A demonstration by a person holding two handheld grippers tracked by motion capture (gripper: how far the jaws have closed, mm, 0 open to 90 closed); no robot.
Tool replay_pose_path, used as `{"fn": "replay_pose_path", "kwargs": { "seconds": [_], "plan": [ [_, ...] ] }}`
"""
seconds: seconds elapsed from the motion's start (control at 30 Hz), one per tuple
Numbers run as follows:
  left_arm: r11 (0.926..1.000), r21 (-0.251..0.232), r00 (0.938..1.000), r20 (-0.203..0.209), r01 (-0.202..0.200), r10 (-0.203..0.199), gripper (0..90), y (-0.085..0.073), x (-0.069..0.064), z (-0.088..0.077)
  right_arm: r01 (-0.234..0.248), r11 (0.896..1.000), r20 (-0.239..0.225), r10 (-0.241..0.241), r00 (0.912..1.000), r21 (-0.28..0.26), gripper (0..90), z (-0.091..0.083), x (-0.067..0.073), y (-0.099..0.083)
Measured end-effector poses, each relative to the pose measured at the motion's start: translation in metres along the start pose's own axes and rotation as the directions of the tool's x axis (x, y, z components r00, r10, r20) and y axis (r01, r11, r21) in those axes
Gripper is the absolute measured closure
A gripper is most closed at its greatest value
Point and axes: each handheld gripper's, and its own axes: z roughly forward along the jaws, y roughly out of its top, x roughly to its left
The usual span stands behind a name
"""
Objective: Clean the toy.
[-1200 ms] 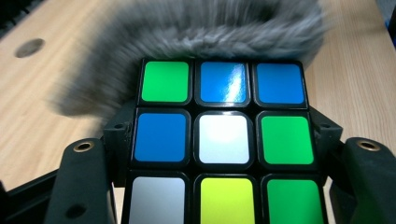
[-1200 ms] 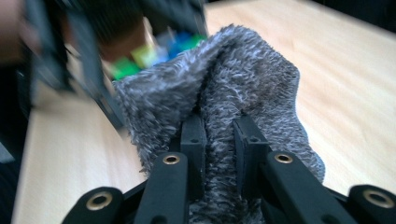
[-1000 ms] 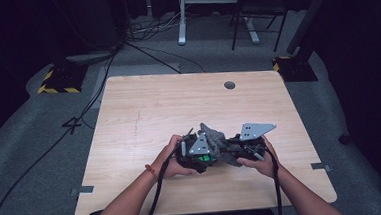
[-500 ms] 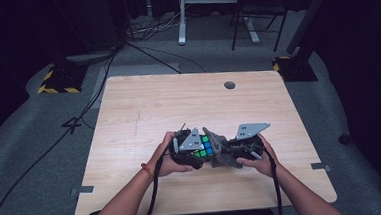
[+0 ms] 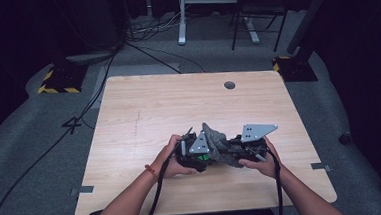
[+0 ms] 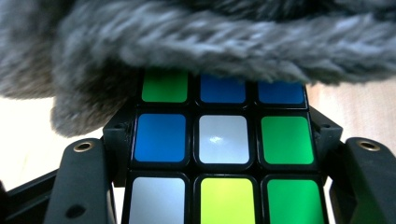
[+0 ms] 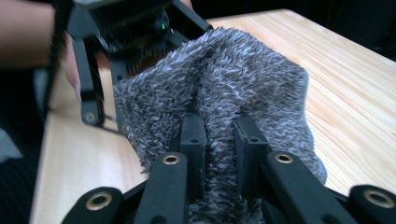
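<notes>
- Puzzle cube: green, blue, white, yellow stickers, black frame; clamped in left gripper
- Fuzzy grey cloth draped over cube's top edge; right gripper pinches its fold

A light wooden table stands on grey carpet. Its top shows pale grain, with one small dark round grommet set near the far edge, right of centre. Most of the board between the grommet and the near edge lies bare. Whether the fuzzy grey cloth, well nearer than the grommet, touches the board cannot be told.
</notes>
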Motion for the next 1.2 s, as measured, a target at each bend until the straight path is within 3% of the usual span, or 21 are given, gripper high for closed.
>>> {"fn": "replay_pose_path", "kwargs": {
  "seconds": [0.07,0.23,0.33,0.57,0.83,1.07,1.2],
  "plan": [
    [0.9995,0.015,0.9996,-0.001,0.029,-0.029,33.2,-0.004,0.004,0.002,0.014,0.999,0.035,-0.016,0.9993,0.050,77.0,0.000,-0.002,-0.002],
    [0.9942,0.054,0.9956,-0.011,0.093,-0.093,33.1,-0.015,0.011,0.006,-0.035,0.993,0.095,0.024,0.9952,0.113,76.9,-0.007,-0.017,-0.013],
    [0.9909,0.096,0.9955,-0.015,0.094,-0.093,33.1,-0.021,0.012,0.009,-0.036,0.984,0.131,0.012,0.9913,0.176,76.7,-0.012,-0.022,-0.025],
    [0.9816,0.163,0.9950,-0.019,0.100,-0.098,33.0,-0.032,0.009,0.012,-0.104,0.966,0.146,0.071,0.9867,0.235,75.5,-0.012,-0.036,-0.059],
    [0.9770,0.166,0.9909,-0.015,0.134,-0.134,30.8,-0.036,0.010,0.012,-0.117,0.953,0.152,0.076,0.9854,0.280,73.5,-0.009,-0.037,-0.072],
    [0.9739,0.158,0.9864,-0.006,0.163,-0.164,23.6,-0.044,0.011,-0.001,-0.127,0.953,0.167,0.083,0.9824,0.274,66.8,-0.010,-0.037,-0.072],
    [0.9697,0.183,0.9865,-0.007,0.162,-0.164,22.9,-0.051,0.006,-0.008,-0.130,0.955,0.173,0.085,0.9812,0.267,62.1,-0.012,-0.037,-0.071]
  ]
}}
